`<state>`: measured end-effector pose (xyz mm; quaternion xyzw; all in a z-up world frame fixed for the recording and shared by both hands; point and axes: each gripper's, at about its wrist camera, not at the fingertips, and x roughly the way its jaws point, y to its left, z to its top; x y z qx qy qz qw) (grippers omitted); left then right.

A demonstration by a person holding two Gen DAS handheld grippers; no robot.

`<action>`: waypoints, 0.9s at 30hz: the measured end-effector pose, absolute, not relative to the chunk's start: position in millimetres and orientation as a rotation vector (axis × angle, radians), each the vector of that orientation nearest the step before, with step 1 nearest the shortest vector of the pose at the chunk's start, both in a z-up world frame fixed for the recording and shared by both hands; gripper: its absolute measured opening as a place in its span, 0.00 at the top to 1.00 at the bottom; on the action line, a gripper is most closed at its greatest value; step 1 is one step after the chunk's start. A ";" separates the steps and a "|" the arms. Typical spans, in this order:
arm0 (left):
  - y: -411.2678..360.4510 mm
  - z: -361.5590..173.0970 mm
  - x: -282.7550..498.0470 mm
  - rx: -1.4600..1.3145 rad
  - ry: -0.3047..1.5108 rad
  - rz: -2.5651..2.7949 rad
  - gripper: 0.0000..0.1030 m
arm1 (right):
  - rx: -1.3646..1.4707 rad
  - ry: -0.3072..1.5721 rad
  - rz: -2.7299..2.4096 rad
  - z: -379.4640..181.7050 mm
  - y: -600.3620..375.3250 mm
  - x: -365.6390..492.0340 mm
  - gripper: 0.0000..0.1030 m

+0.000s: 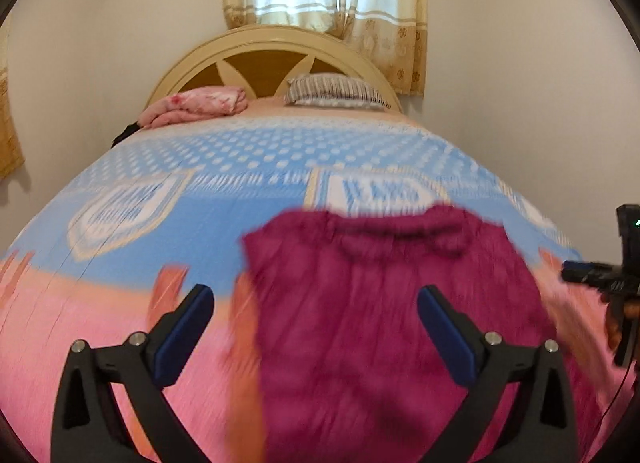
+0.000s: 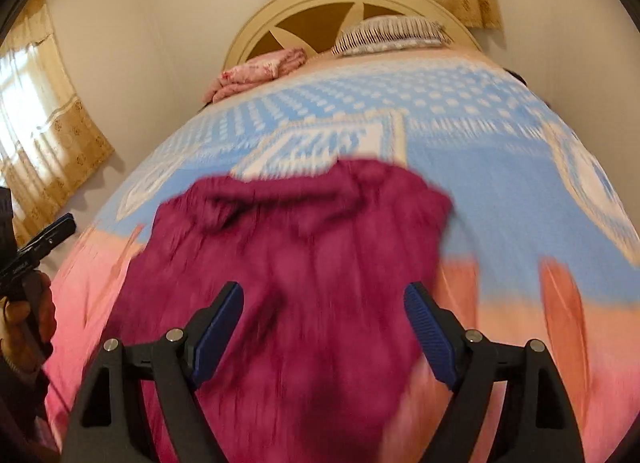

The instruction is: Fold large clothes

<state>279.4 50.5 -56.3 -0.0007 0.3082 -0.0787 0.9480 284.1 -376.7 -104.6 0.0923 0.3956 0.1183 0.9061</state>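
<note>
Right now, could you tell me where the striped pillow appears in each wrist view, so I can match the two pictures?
Left wrist view: the striped pillow lies upper centre, against the headboard.
Right wrist view: the striped pillow lies upper right of centre, tilted.
Shared landmark: the folded pink blanket, left of the pillow in both.

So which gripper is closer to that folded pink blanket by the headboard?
Left, slightly. Both sit at the bed's foot, far from the pink blanket; the left gripper is on the blanket's side, the right gripper further across.
</note>
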 end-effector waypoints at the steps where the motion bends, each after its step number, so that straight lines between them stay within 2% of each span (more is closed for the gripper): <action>1: 59.4 -65.9 259.4 0.007 0.643 -0.149 0.00 | 0.197 0.826 0.242 -108.0 -377.3 267.1 0.20; 6: 88.4 -112.6 184.9 0.007 0.736 -0.117 0.00 | 0.258 0.863 0.214 -127.0 -394.8 165.2 0.20; 12: 100.2 -151.8 129.2 -0.101 0.824 -0.146 0.00 | 0.263 0.876 0.139 -153.0 -389.9 84.4 0.20; 20: 72.4 -181.8 93.6 -0.096 0.898 -0.239 0.00 | 0.307 0.910 0.151 -179.5 -379.3 35.8 0.20; 21: 71.6 -182.9 91.8 -0.093 0.893 -0.233 0.00 | 0.310 0.903 0.162 -181.8 -376.2 33.3 0.22; 23: 67.3 -184.9 91.0 -0.077 0.882 -0.219 0.00 | 0.316 0.886 0.161 -185.0 -372.1 34.5 0.36; 24: 67.6 -185.1 89.3 -0.078 0.879 -0.217 0.00 | 0.319 0.872 0.141 -186.1 -372.3 34.2 0.39; 25: 66.7 -185.2 88.9 -0.082 0.877 -0.216 0.00 | 0.332 0.861 0.137 -186.6 -373.0 33.5 0.49; 26: 65.7 -184.7 87.8 -0.084 0.874 -0.215 0.03 | 0.360 0.855 0.150 -187.3 -374.8 34.1 0.65; 27: 66.6 -183.6 84.2 -0.080 0.869 -0.217 0.14 | 0.398 0.854 0.169 -188.7 -376.8 33.8 0.73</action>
